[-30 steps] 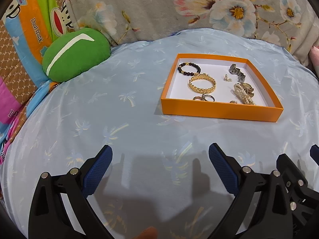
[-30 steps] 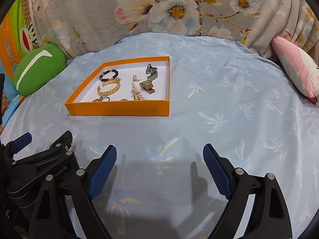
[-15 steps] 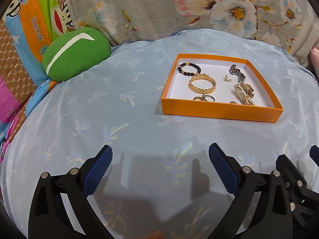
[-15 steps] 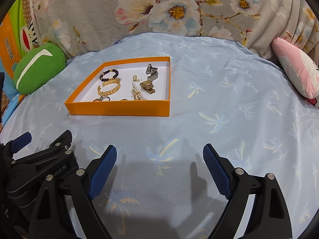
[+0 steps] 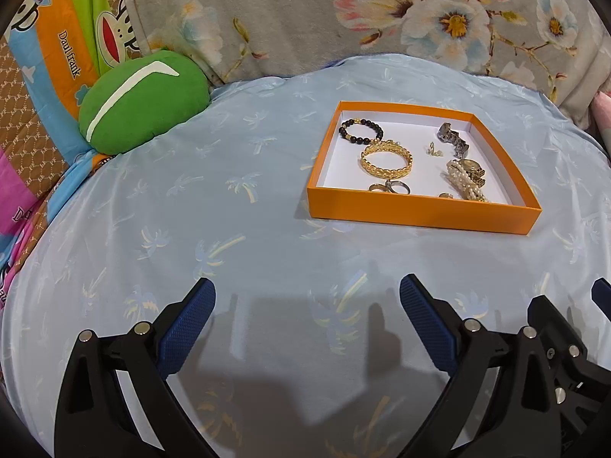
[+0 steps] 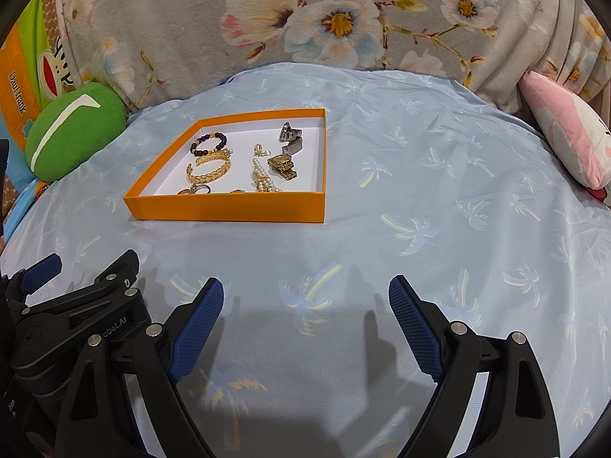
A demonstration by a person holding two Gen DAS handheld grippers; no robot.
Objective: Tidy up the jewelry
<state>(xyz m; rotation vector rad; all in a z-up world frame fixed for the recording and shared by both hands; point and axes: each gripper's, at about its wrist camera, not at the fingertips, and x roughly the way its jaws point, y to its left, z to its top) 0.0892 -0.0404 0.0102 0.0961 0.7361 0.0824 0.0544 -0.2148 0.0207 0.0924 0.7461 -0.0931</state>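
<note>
An orange tray (image 5: 416, 213) (image 6: 229, 210) with a white floor sits on the light blue sheet. It holds a black bead bracelet (image 5: 360, 130) (image 6: 208, 144), a gold braided bangle (image 5: 386, 158) (image 6: 208, 170), rings (image 5: 389, 187), a pearl bracelet (image 5: 464, 183) (image 6: 263, 179), a gold watch (image 6: 282, 166), a silver watch band (image 5: 452, 139) (image 6: 290, 137) and small earrings (image 5: 433, 149). My left gripper (image 5: 307, 307) is open and empty, well short of the tray. My right gripper (image 6: 305, 305) is open and empty, in front of the tray's near right corner.
A green cushion (image 5: 141, 103) (image 6: 72, 133) lies at the left edge of the sheet. A pink plush toy (image 6: 565, 129) lies at the right. A floral blanket (image 5: 382, 11) rises behind. The left gripper's body (image 6: 76, 305) shows at the right view's lower left.
</note>
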